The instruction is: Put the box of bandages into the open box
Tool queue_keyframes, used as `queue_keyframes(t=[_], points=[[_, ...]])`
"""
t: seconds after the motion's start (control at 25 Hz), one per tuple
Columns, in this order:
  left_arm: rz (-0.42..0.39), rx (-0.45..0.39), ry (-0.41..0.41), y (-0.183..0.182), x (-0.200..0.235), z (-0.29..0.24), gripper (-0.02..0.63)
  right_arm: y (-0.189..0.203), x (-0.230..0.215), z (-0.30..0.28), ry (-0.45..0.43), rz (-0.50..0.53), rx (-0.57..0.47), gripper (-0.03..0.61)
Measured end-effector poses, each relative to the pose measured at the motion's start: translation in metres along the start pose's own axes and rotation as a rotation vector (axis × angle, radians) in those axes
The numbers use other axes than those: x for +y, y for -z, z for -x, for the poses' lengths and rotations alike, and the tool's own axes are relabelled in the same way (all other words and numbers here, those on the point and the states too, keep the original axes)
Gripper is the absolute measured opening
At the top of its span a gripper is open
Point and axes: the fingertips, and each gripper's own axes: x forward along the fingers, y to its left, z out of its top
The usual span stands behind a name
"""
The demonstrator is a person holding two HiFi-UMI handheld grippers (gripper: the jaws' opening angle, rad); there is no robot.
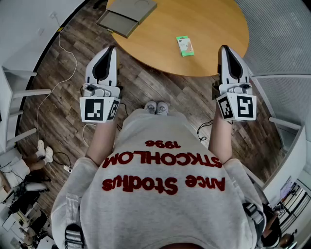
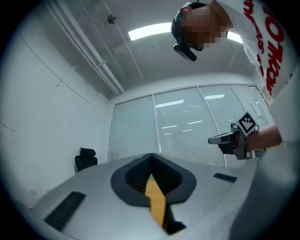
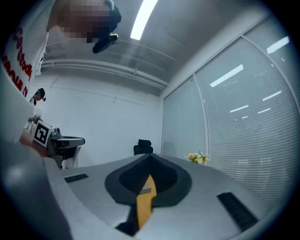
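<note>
The green box of bandages (image 1: 185,46) lies flat on the round wooden table (image 1: 214,29), right of its middle. The open grey box (image 1: 127,14) sits at the table's far left edge with its lid folded out. My left gripper (image 1: 112,49) and right gripper (image 1: 224,48) are both held up in front of the person, short of the table's near edge, jaws together and holding nothing. The left gripper view looks past its shut jaws (image 2: 151,156) at the ceiling and glass wall, with the right gripper (image 2: 233,138) to the side. The right gripper view shows its shut jaws (image 3: 150,157) likewise.
The person's shoes (image 1: 157,107) stand on the wood floor just before the table. Cables (image 1: 58,73) trail across the floor at left, by a white desk (image 1: 14,97). An office chair (image 3: 142,146) and flowers (image 3: 198,158) stand by the blinds-covered glass wall.
</note>
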Motion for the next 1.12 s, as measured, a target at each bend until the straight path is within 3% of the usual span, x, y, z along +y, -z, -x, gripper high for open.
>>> queue_keyframes(t=[0.36,1.12], points=[[0.044,0.006,-0.003,0.004,-0.004,0.0,0.006,0.001,0.006,0.006,-0.022,-0.022,-0.008,0.005],[0.073,0.002,-0.041,0.003,-0.029,-0.015,0.006,0.026,-0.02,0.006,-0.091,-0.179,-0.006,0.005]])
